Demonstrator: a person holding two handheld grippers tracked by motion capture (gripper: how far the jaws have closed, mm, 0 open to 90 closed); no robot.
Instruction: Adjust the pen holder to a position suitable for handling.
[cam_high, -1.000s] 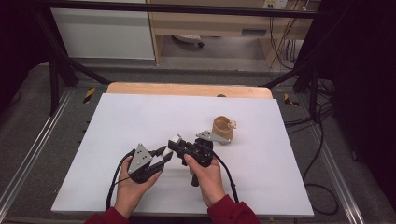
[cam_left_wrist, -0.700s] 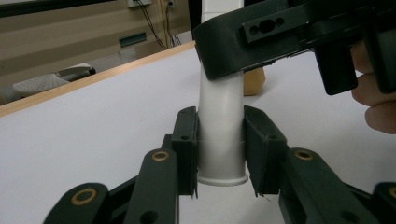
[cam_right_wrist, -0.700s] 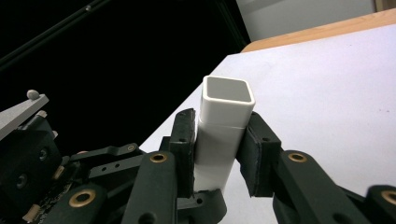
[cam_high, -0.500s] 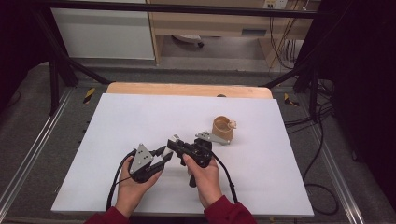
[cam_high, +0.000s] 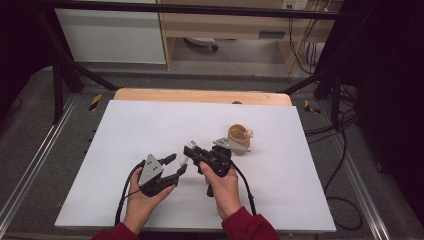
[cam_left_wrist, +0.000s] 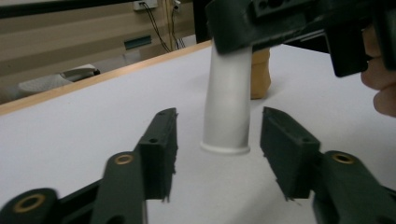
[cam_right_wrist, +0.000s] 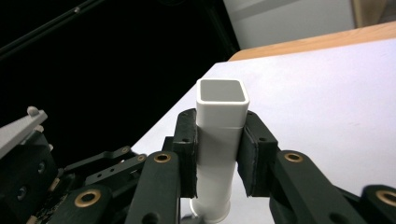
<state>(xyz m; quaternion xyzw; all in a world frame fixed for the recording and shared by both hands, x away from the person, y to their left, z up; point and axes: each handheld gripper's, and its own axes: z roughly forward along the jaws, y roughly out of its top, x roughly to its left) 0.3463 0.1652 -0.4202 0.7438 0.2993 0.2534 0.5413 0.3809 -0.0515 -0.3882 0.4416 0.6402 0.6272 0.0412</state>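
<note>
Near the front middle of the white table (cam_high: 150, 125), a white tube (cam_high: 185, 155) is stood upright on its flared round foot, square and hollow at the top. It is clamped by the right gripper (cam_high: 196, 151): in the right gripper view both black pads (cam_right_wrist: 189, 154) are pressed flat against opposite sides of the tube, just under its open square mouth. The right gripper is held in the person's right hand (cam_high: 223, 186).

The left gripper (cam_high: 176, 165), held in the left hand (cam_high: 140, 202), is pointed at the lower part of the same tube. Its jaws have just been opening and are parted to a moderate width; in the left gripper view the tube's foot is seen between them, with a clear gap on each side, so nothing is pressed or touched by its pads (cam_left_wrist: 161, 149).

A brown cup-like object (cam_high: 240, 138) is set just behind the right gripper, apart from the tube.

Open white surface is left on all sides of the two grippers, widest toward the left and far edges. A strip of bare wooden tabletop (cam_high: 200, 96) is seen along the far edge, and metal rails (cam_high: 30, 165) are run along both sides.
</note>
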